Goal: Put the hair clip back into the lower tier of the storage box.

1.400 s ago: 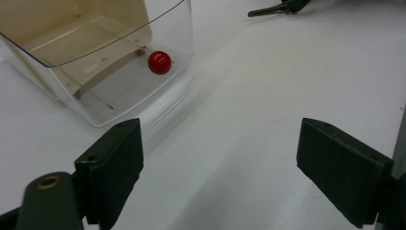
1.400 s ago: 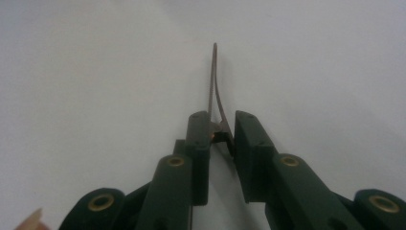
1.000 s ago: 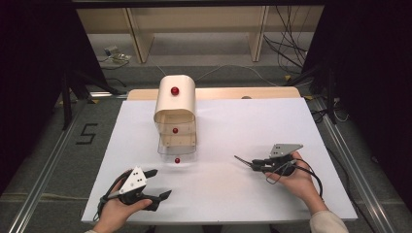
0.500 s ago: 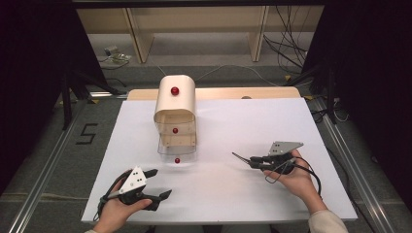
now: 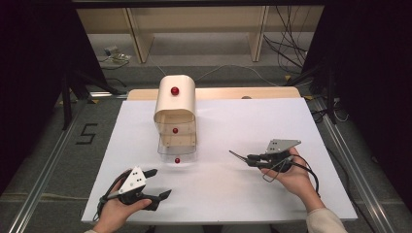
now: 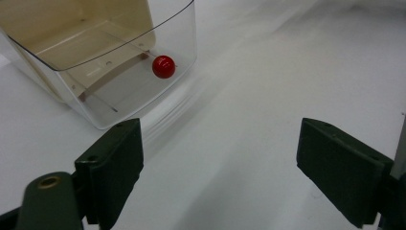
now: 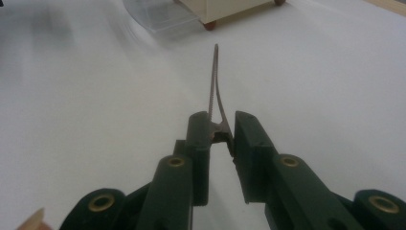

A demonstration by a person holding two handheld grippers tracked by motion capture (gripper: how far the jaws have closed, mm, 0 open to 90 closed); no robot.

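A cream cabinet with red knobs stands at the table's middle back. Its clear bottom drawer is pulled out, red knob at the front. In the left gripper view the drawer and knob lie ahead at upper left. My left gripper rests near the front edge, open and empty, its jaws wide apart. To the right of the drawer, my right gripper is shut on thin metal tweezers, whose tips point left toward the drawer.
A white sheet covers the table, with a wooden strip along its back edge. Metal rails run along both sides. Cables and a shelf frame lie on the floor behind.
My right gripper has edged slightly left and away from me with the tweezers. The left gripper has stayed put.
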